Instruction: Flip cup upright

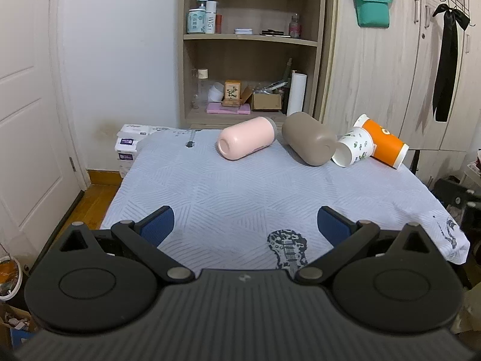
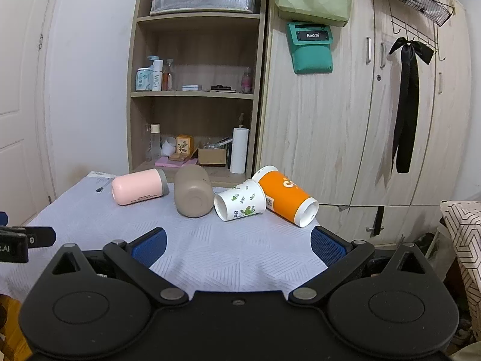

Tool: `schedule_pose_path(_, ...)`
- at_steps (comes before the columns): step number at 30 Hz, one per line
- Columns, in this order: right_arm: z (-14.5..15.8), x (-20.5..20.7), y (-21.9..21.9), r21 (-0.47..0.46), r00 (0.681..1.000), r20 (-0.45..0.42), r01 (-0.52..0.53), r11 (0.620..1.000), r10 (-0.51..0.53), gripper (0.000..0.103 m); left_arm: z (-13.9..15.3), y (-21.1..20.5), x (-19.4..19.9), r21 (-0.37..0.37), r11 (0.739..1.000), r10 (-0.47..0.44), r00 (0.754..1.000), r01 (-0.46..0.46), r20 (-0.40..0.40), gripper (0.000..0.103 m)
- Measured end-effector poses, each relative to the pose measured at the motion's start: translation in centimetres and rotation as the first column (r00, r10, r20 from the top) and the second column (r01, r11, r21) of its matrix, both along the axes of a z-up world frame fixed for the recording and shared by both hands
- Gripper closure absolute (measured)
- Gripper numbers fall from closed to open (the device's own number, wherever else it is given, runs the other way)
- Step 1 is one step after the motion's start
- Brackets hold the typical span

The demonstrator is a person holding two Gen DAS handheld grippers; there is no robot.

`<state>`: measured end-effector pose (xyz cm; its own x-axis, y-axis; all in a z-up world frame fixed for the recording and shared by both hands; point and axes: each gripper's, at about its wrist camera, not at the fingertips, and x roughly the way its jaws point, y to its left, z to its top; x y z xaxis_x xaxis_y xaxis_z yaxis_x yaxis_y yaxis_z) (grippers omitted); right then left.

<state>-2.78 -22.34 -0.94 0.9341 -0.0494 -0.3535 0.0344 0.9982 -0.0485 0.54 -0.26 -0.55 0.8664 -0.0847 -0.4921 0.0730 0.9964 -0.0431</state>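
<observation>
Several cups lie on their sides at the far end of a table with a light blue cloth [image 1: 240,186]: a pink cup [image 1: 245,142] [image 2: 138,191], a taupe cup [image 1: 309,143] [image 2: 192,194], a white paper cup with a leaf print [image 1: 354,147] [image 2: 240,204] and an orange paper cup [image 1: 386,146] [image 2: 285,200]. My left gripper [image 1: 245,225] is open and empty over the near part of the cloth. My right gripper [image 2: 239,243] is open and empty, well short of the cups.
A wooden shelf unit [image 1: 249,45] with bottles and boxes stands behind the table. A wardrobe [image 2: 360,105] is at the right, a white door [image 1: 27,105] at the left. Part of the left gripper [image 2: 18,243] shows at the right wrist view's left edge.
</observation>
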Motion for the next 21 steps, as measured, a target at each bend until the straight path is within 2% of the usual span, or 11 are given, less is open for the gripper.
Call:
schedule_pose_path(4, -0.2, 0.3, -1.0, 0.013, 1.000, 0.010, -0.015, 1.000, 0.015, 0.000, 0.0, -0.9, 0.9, -0.022, 1.000, -0.003, 1.000, 0.003, -0.017, 0.000)
schedule_pose_path(7, -0.4, 0.8, -2.3, 0.026, 0.999, 0.010, -0.033, 0.999, 0.032, 0.000, 0.3, -2.2, 1.9, -0.012, 1.000, -0.019, 0.999, 0.019, -0.028, 0.000)
schedule_pose_path(12, -0.3, 1.7, -5.2, 0.078, 0.994, 0.016, -0.107, 0.991, 0.106, 0.000, 1.5, -5.6, 3.8, 0.006, 0.995, -0.102, 0.994, 0.103, -0.040, 0.000)
schedule_pose_path(16, 0.1, 2.7, -8.3, 0.153, 0.983, 0.002, -0.182, 0.971, 0.184, 0.000, 2.8, -8.2, 5.5, -0.016, 0.986, -0.164, 0.986, 0.163, -0.037, 0.000)
schedule_pose_path(21, 0.5, 4.3, -11.1, 0.124, 0.978, 0.004, -0.209, 0.970, 0.210, 0.000, 3.6, -11.0, 8.0, -0.043, 0.975, -0.222, 0.973, 0.220, -0.055, 0.000)
